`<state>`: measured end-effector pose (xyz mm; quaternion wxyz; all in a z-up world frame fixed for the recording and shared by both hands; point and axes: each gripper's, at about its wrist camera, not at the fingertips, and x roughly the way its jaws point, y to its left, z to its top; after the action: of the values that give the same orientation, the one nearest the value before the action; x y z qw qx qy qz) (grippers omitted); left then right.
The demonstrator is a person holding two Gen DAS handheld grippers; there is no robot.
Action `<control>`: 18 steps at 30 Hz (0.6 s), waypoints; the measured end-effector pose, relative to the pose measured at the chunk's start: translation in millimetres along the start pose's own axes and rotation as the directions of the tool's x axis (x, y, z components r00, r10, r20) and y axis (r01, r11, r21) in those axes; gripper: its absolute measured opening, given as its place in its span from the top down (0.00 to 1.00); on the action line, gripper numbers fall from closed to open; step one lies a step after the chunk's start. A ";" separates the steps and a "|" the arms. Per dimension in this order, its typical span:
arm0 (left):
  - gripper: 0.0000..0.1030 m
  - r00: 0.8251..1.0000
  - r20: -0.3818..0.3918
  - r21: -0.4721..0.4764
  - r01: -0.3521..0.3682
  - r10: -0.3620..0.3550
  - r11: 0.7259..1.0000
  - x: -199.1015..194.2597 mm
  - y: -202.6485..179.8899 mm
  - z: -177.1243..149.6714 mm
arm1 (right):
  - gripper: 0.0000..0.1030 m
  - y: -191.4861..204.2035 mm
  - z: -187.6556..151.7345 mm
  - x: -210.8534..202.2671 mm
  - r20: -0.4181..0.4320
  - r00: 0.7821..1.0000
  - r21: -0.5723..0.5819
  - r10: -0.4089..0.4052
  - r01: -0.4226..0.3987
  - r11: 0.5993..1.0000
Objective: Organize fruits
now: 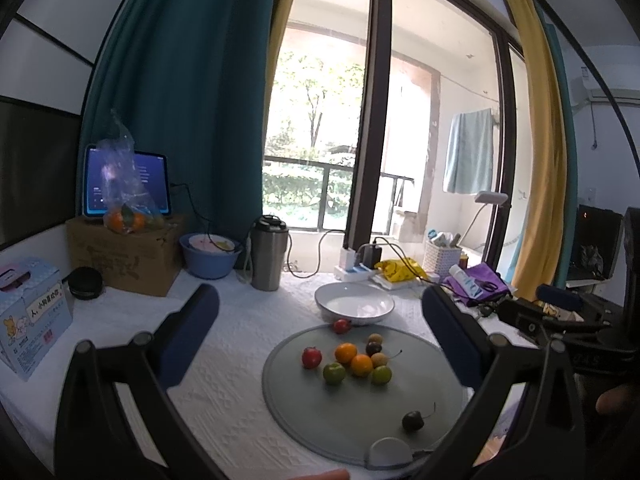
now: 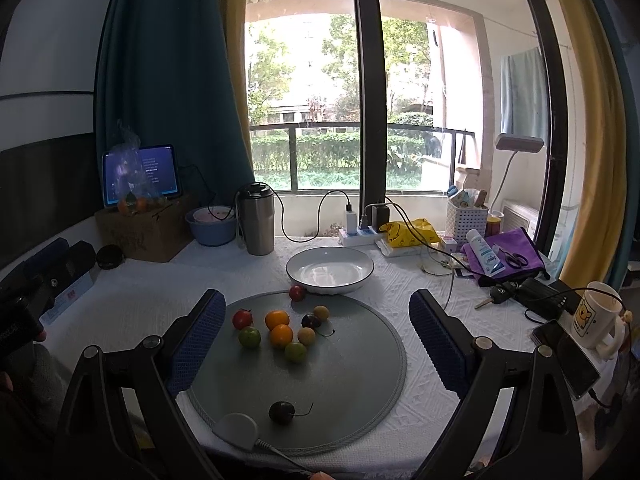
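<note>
Both grippers hang above the table [image 2: 132,304] and both are empty. The left gripper [image 1: 320,336] has its jaws spread wide, and so does the right gripper [image 2: 316,336], blue pads well apart with nothing between them. The landmark is the round grey mat [image 2: 352,364] on the white cloth. Near the mat's middle sits the fruit cluster: two oranges [image 2: 277,319] touching one another, a red fruit [image 2: 242,318] just left of them, a green fruit [image 2: 249,337] below that red one, a second green fruit [image 2: 295,351] on the cluster's near edge, two small yellowish fruits [image 2: 306,336] and a dark plum-coloured one [image 2: 310,321] on its right side. In the right wrist view the whole cluster lies ahead of the jaws, in the open gap but nearer the left pad, touching neither. A lone dark cherry [image 2: 281,412] with its stem rests well apart from the cluster at the mat's near edge, beside a small white disc [image 2: 236,429]. One more red fruit [image 2: 297,292] sits on the mat's far rim, right against the white bowl [image 2: 304,258], which stands just beyond the mat and holds no fruit.
</note>
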<state>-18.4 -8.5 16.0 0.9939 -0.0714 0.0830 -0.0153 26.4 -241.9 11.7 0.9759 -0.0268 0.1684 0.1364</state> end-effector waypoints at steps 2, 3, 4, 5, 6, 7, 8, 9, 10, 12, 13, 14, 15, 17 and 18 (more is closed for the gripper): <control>0.01 1.000 0.002 0.001 -0.001 0.001 1.000 -0.2 -0.3 -0.3 | 0.08 0.2 0.1 0.1 -0.002 1.000 -0.001 0.002 -0.002 1.000; 0.01 1.000 0.003 0.001 -0.001 0.001 1.000 -0.4 -0.3 -0.3 | 0.08 0.1 0.1 -0.4 -0.002 1.000 -0.002 0.002 -0.002 1.000; 0.01 1.000 0.003 0.001 -0.001 0.001 1.000 -0.7 -0.6 -0.7 | 0.08 0.5 0.2 0.1 -0.002 1.000 -0.003 0.002 -0.002 1.000; 0.01 1.000 0.002 0.002 -0.001 0.001 1.000 -0.7 -0.7 -0.7 | 0.08 0.3 0.2 0.2 -0.003 1.000 -0.004 0.003 -0.003 1.000; 0.01 1.000 0.003 0.002 -0.001 0.001 1.000 -0.8 -0.8 -0.9 | 0.08 0.3 0.4 0.2 -0.004 1.000 -0.005 0.003 -0.003 1.000; 0.01 1.000 0.002 0.002 0.000 0.000 1.000 -1.0 -0.9 -1.0 | 0.08 0.3 0.6 0.1 -0.004 1.000 -0.006 0.002 -0.002 1.000; 0.01 1.000 0.002 0.002 -0.001 0.001 1.000 -0.7 -1.5 -0.9 | 0.08 1.0 0.7 0.7 -0.004 1.000 -0.005 0.002 -0.002 1.000; 0.01 1.000 0.003 0.002 -0.002 0.002 1.000 -0.9 -1.9 -1.3 | 0.08 0.5 0.6 0.5 -0.005 1.000 -0.005 0.002 -0.002 1.000; 0.01 1.000 0.003 0.002 -0.002 0.002 1.000 -1.3 -2.1 -1.3 | 0.08 0.8 0.5 0.5 -0.004 1.000 -0.005 0.002 -0.002 1.000; 0.01 1.000 0.003 0.002 -0.001 0.001 1.000 -1.4 -2.2 -1.4 | 0.08 0.9 0.5 0.6 -0.004 1.000 -0.005 0.002 -0.002 1.000; 0.01 1.000 0.003 0.002 -0.001 0.001 1.000 -1.7 -2.6 -1.8 | 0.08 1.1 0.6 0.7 -0.004 1.000 -0.006 0.002 -0.002 1.000; 0.01 1.000 0.003 0.002 -0.001 0.001 1.000 -1.6 -2.7 -1.7 | 0.08 1.0 0.6 0.7 -0.004 1.000 -0.007 0.002 -0.002 1.000; 0.01 1.000 0.003 0.003 -0.001 0.001 1.000 -1.6 -2.8 -1.7 | 0.08 1.1 0.7 0.9 -0.004 1.000 -0.006 0.002 -0.002 1.000; 0.01 1.000 0.003 0.002 -0.002 0.002 1.000 -1.7 -2.9 -1.7 | 0.08 0.8 0.6 0.8 -0.004 1.000 -0.005 0.001 -0.001 1.000; 0.01 1.000 0.003 0.003 -0.002 0.002 1.000 -1.6 -2.9 -1.6 | 0.08 0.7 0.5 0.9 -0.005 1.000 -0.004 0.002 -0.002 1.000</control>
<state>-20.3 -11.6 15.1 0.9941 -0.0699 0.0814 -0.0141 27.2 -241.0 11.9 0.9753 -0.0291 0.1705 0.1377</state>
